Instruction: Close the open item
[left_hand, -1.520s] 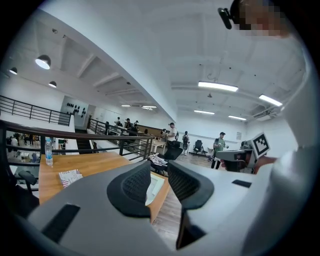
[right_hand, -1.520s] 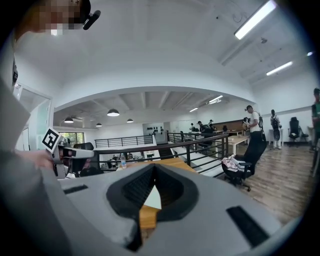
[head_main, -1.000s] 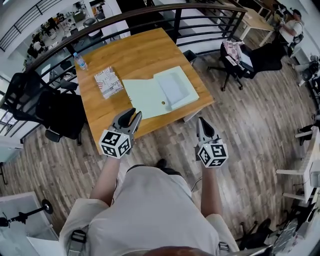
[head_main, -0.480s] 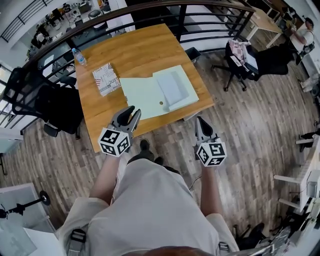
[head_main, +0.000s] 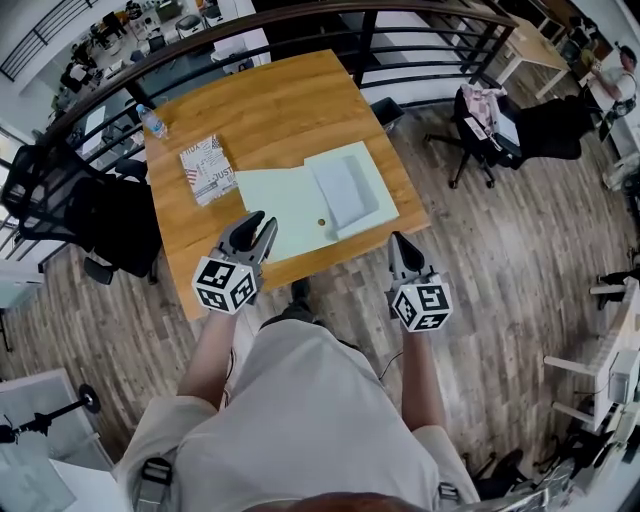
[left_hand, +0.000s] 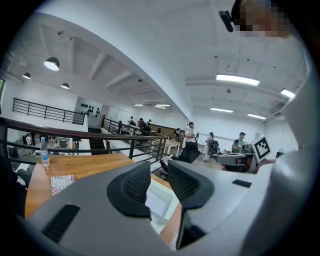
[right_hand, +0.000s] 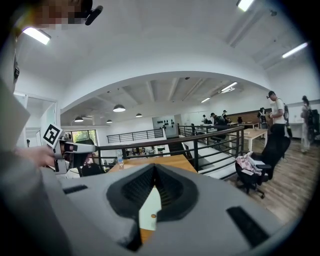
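Tabletop (head_main: 270, 110): wooden, next to a black railing (head_main: 300, 22), wood floor all around.
Open item: pale green box (head_main: 345, 185) sits toward my side of the tabletop, with its lid (head_main: 280, 205) lying flat to the left.
Left claw (head_main: 263, 221): at the tabletop's near edge, jaws apart, holding nothing.
Right claw (head_main: 397, 240): just off the edge, pinched together, empty.

The head view looks steeply down on the wooden table (head_main: 270, 110); both gripper views face it level from nearby.
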